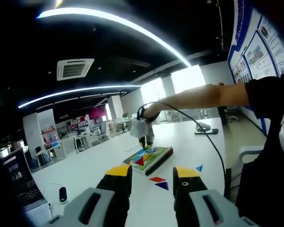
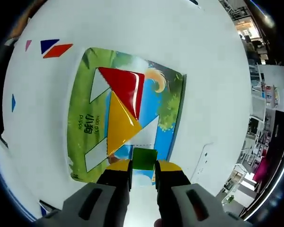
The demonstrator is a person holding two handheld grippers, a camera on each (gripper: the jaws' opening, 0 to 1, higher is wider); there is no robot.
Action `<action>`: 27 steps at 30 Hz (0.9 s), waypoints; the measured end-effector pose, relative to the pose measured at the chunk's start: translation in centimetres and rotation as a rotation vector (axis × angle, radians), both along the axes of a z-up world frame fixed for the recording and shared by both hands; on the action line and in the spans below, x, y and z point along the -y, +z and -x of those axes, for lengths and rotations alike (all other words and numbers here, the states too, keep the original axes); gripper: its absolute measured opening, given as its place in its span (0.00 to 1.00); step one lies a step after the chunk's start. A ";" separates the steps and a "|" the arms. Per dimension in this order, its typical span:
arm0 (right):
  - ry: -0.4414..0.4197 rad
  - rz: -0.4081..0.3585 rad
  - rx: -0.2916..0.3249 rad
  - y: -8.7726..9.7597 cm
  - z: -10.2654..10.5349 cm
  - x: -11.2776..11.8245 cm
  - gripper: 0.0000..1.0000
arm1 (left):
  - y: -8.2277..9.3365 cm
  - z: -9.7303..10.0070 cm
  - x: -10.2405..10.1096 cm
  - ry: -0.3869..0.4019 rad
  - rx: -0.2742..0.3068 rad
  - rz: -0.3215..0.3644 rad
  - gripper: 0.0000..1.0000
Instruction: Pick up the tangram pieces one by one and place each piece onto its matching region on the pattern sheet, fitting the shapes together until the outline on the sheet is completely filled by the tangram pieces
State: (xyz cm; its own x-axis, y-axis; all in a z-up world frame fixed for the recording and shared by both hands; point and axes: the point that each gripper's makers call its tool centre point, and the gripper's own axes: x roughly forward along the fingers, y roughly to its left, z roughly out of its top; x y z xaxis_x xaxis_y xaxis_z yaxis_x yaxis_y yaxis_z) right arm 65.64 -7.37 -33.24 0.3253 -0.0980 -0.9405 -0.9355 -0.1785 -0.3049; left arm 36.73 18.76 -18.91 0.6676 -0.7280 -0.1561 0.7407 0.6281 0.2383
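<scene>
My right gripper [image 2: 143, 166] is shut on a green square [image 2: 144, 157], holding it over the near end of the pattern sheet [image 2: 78, 94]. On the sheet lie a red triangle [image 2: 124, 85] and a yellow triangle [image 2: 119, 124], touching along one edge. My left gripper [image 1: 152, 176] hangs open and empty above the table. Ahead of it sits the sheet [image 1: 154, 158], with the right gripper [image 1: 145, 136] over it on a person's outstretched arm.
Loose pieces lie on the white table [image 2: 213, 71]: a red parallelogram [image 1: 157, 179], a dark blue triangle [image 1: 163, 186] and a small blue triangle [image 1: 199, 168]. A black cable [image 1: 213, 144] trails across the table. A dark device [image 1: 206, 128] rests further back.
</scene>
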 end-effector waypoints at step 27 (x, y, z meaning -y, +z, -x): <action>0.029 0.005 0.002 -0.9 -0.2 -0.2 0.21 | 0.4 0.2 0.0 -0.002 0.016 -0.003 0.36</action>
